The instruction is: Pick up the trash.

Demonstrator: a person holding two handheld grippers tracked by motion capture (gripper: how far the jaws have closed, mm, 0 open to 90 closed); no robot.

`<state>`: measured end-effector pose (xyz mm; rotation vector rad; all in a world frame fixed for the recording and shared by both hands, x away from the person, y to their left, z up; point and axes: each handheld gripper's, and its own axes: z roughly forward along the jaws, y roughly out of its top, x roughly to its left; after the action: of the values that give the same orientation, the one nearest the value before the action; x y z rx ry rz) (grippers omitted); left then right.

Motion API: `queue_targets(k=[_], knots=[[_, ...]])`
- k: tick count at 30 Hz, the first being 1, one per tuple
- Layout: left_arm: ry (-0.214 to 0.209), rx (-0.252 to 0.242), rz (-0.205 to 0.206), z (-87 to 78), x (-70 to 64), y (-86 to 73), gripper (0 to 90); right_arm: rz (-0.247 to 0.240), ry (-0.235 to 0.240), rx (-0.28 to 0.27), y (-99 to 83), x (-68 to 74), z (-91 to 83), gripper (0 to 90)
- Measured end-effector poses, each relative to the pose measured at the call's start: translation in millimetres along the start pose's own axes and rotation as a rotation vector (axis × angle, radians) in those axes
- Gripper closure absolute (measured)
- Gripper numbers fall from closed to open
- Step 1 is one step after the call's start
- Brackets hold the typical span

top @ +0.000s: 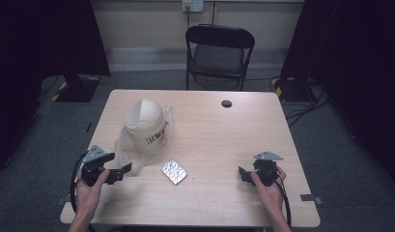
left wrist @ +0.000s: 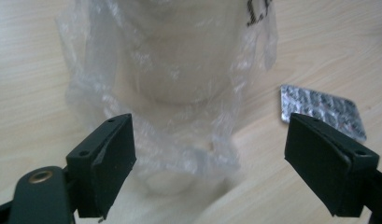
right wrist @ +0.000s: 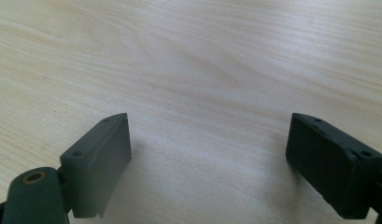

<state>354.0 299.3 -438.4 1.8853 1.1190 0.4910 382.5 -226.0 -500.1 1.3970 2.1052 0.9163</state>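
Observation:
A cream roll-like object (top: pixel 145 123) with dark lettering stands inside a clear plastic bag (top: pixel 128 147) on the left half of the table. In the left gripper view the bag (left wrist: pixel 179 116) lies just ahead of the jaws, and a silver blister pack (left wrist: pixel 321 109) shows to the right. That blister pack (top: pixel 174 171) lies flat near the table's middle front. My left gripper (top: pixel 119 173) is open, its jaws close to the bag's near edge with nothing between them. Near the front right, my right gripper (top: pixel 243 175) is open over bare wood (right wrist: pixel 202 93).
The wooden table (top: pixel 219 135) has a round cable hole (top: pixel 226 103) near its far edge. A black folding chair (top: pixel 218 53) stands behind the table. Cables (top: pixel 306 104) lie on the grey floor at the right, and dark curtains hang at both sides.

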Motion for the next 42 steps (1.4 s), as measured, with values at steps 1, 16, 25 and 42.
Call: queue_targets(k=[1, 16, 25, 42], knots=[[0.001, -0.005, -0.001, 0.5, 0.0, 4.4, 16.3, 0.000, 0.000, 0.000, 0.0, 0.0, 0.0, 13.1], [-0.048, -0.083, 0.101, 5.6, 5.8, 81.0, 16.2, 0.000, 0.000, 0.000, 0.0, 0.0, 0.0, 13.0], [-0.072, -0.080, 0.163, 21.4, 6.4, 106.1, 16.4, 0.000, 0.000, 0.000, 0.0, 0.0, 0.0, 13.0], [-0.097, -0.052, 0.155, 60.8, 11.7, 104.7, 15.0, -0.001, 0.000, 0.000, 0.0, 0.0, 0.0, 13.0]])
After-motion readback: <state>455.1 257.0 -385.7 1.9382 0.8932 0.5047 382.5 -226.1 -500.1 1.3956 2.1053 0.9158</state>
